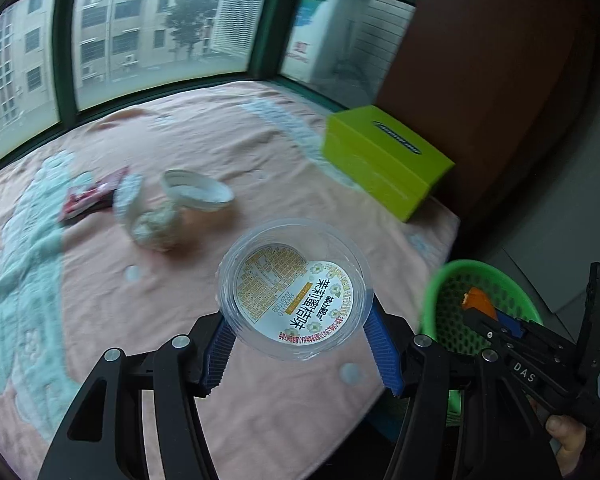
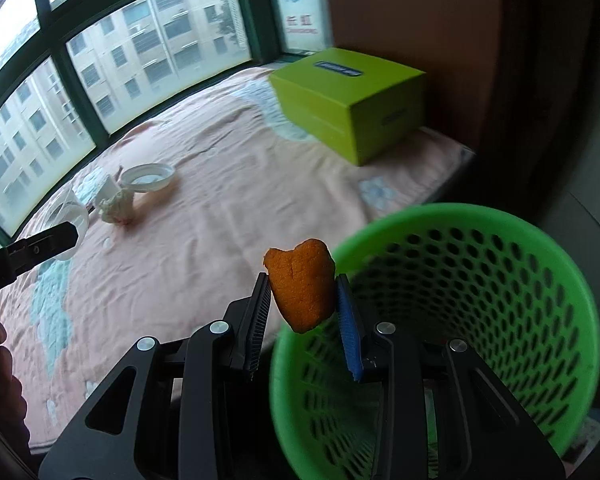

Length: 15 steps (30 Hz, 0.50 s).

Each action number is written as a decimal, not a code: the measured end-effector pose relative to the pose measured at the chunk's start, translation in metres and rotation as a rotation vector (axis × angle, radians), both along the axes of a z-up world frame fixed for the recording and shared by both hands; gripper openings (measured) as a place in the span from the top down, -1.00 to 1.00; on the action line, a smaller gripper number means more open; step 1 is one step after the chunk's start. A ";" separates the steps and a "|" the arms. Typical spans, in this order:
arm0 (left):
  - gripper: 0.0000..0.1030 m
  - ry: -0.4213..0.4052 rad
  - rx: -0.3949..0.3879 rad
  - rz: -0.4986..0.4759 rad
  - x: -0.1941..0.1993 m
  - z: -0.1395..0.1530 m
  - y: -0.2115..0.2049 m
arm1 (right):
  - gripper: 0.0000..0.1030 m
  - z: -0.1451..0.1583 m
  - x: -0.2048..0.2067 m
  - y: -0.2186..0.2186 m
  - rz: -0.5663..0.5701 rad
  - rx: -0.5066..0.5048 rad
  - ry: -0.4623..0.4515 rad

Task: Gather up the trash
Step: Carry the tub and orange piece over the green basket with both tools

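My left gripper [image 1: 296, 330] is shut on a clear plastic cup [image 1: 294, 286] with a printed label, held above the pink blanket [image 1: 204, 132]. My right gripper [image 2: 302, 300] is shut on a piece of orange peel [image 2: 302, 286], held at the near left rim of the green mesh basket [image 2: 480, 300]. In the left wrist view the basket [image 1: 448, 292] sits at the right, past the blanket's edge, with the right gripper [image 1: 488, 312] and the peel [image 1: 478, 300] over it. On the blanket lie a white lid [image 1: 198, 190], a crumpled white wad [image 1: 156, 226] and a red wrapper [image 1: 92, 196].
A lime-green box [image 1: 384, 158] stands at the blanket's far right corner beside a brown wall. Windows with dark green frames run along the far side. A hand [image 1: 566, 436] grips the right gripper's handle. The left gripper's arm [image 2: 32, 248] shows at the left of the right wrist view.
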<state>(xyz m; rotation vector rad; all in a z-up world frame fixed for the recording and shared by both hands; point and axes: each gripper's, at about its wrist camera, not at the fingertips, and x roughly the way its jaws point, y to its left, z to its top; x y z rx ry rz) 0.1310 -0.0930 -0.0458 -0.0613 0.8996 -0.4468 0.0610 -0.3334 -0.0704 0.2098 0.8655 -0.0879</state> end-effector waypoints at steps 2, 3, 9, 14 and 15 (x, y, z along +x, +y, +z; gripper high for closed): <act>-0.13 -0.002 0.000 -0.029 -0.004 0.002 -0.013 | 0.35 0.001 -0.009 -0.009 -0.016 0.000 -0.001; -0.13 -0.004 0.001 -0.042 -0.006 0.003 -0.020 | 0.35 0.001 -0.012 -0.012 -0.025 0.001 -0.001; -0.13 -0.017 0.005 -0.105 -0.015 0.009 -0.049 | 0.32 0.003 -0.036 -0.038 -0.082 -0.007 -0.005; -0.13 -0.022 0.009 -0.156 -0.023 0.011 -0.073 | 0.31 0.001 -0.056 -0.062 -0.146 -0.011 0.002; -0.13 -0.023 0.010 -0.167 -0.025 0.012 -0.076 | 0.31 0.001 -0.060 -0.066 -0.156 -0.013 0.003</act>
